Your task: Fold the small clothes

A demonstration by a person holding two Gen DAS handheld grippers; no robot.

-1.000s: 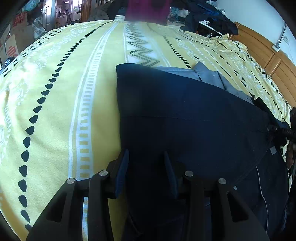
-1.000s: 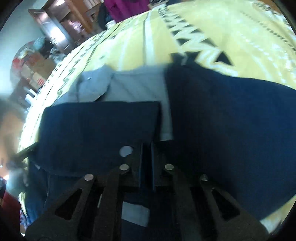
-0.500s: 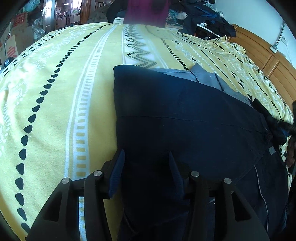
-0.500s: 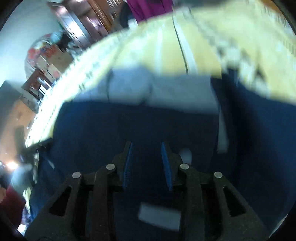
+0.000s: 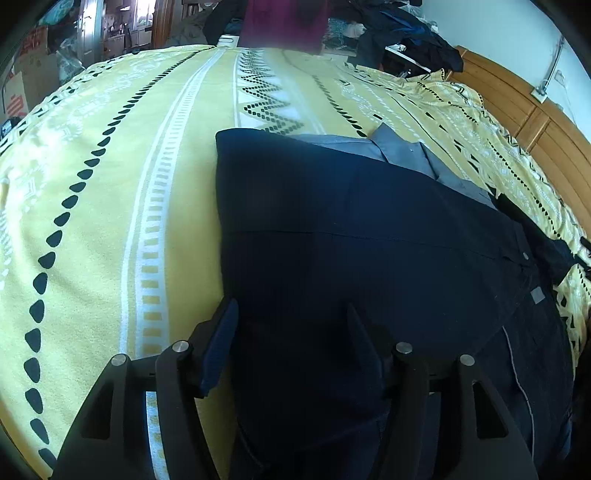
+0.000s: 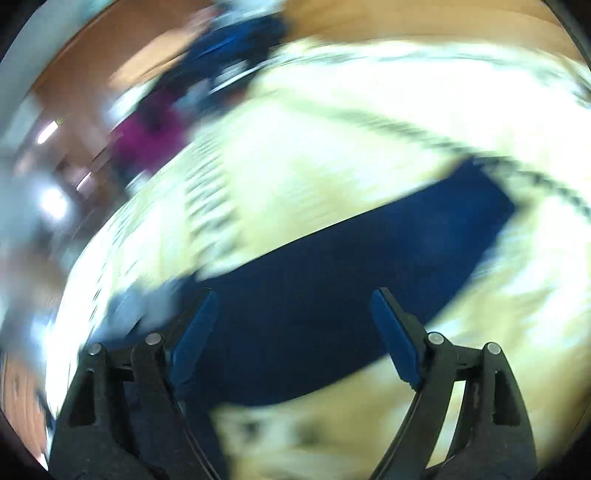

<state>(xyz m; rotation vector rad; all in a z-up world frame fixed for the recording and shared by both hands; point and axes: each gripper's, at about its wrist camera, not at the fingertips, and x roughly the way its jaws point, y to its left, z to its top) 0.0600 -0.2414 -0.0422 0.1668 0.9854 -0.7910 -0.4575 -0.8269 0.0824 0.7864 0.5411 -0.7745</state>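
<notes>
The navy shirt (image 5: 351, 236) lay folded flat on the yellow patterned bedspread (image 5: 110, 177), its left edge running straight from near to far just beside a white ladder-pattern stripe (image 5: 155, 236); a horizontal seam crossed the dark cloth about midway, and a grey collar (image 5: 402, 151) showed at its far edge, lying on the bedspread. To the right the shirt met more dark fabric (image 5: 532, 362) bearing a thin pale line of stitching and a small grey tag. The left gripper (image 5: 290, 332) hung low over the near part of the shirt with its blue-padded fingers (image 5: 219, 343) spread apart; the left pad stood roughly over the shirt's left edge, the right one over the dark cloth, and nothing lay between them; whether the tips touched the fabric could not be told. At the far side of the bed stood a magenta garment (image 5: 284, 18) and a heap of dark clothes (image 5: 402, 33); a wooden headboard (image 5: 535, 122) ran along the right.

The right wrist view was heavily blurred; the right gripper (image 6: 293, 325) had its fingers wide apart and empty, above a navy panel of cloth (image 6: 351, 266) stretched across the pale, washed-out bedspread, with a smear of grey near the left finger.
</notes>
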